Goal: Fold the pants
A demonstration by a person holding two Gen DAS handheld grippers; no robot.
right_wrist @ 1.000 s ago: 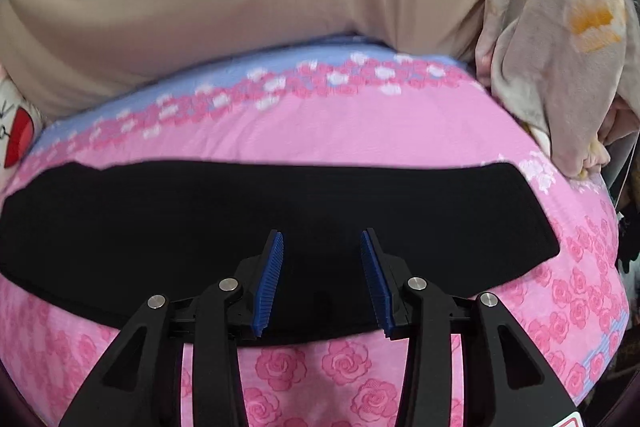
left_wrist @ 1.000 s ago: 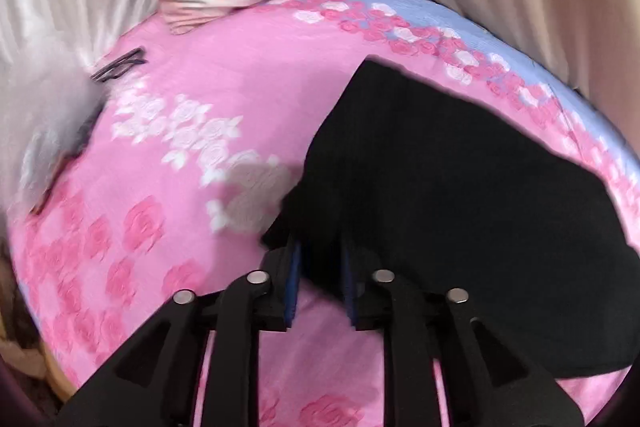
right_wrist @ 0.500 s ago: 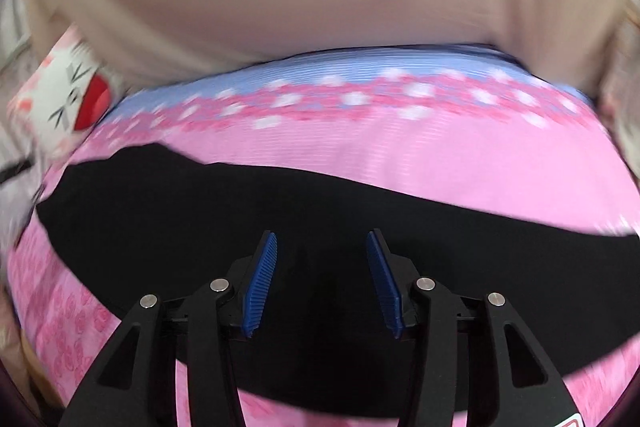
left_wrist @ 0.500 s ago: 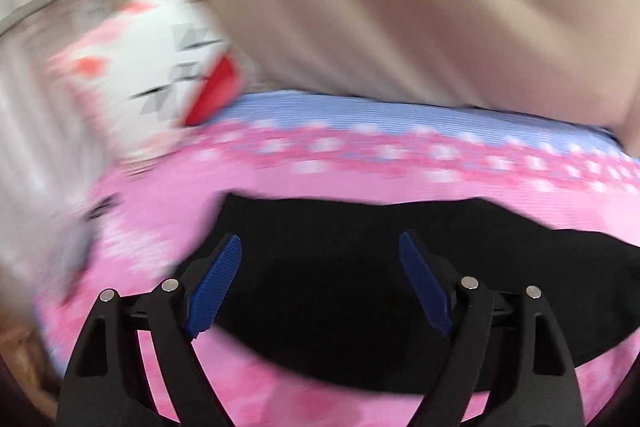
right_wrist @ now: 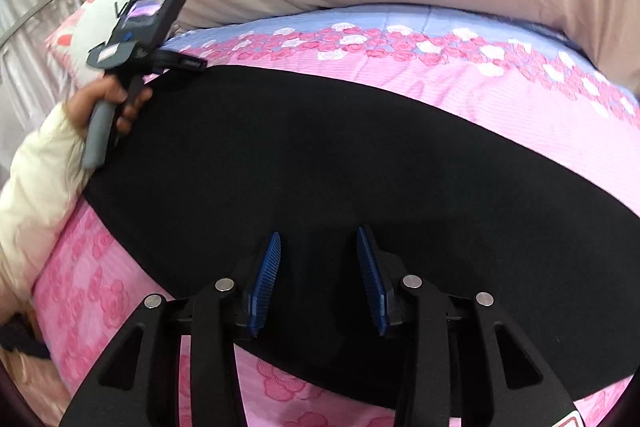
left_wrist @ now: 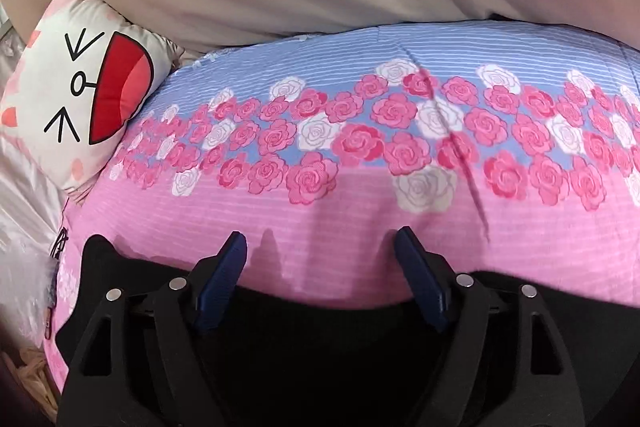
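Open rose-print bed (left_wrist: 360, 211) lies beyond the pants (right_wrist: 320, 155); a cartoon pillow (left_wrist: 80, 95) blocks their far-left corner.

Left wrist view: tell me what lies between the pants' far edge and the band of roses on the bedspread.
Nothing lies there. In the left wrist view, only bare pink striped bedspread runs from the black pants to the band of roses, crossed by the fingers' shadows.

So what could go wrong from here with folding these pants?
1. Both grippers are open and hold nothing: the left gripper sits past the far edge of the pants, over bare bedspread, so closing now may pinch the bedspread instead.
2. The right gripper hovers mid-cloth, away from any edge; a grab there would likely bunch the pants rather than fold them cleanly.
3. The pillow lies near the left end and could get in the way.
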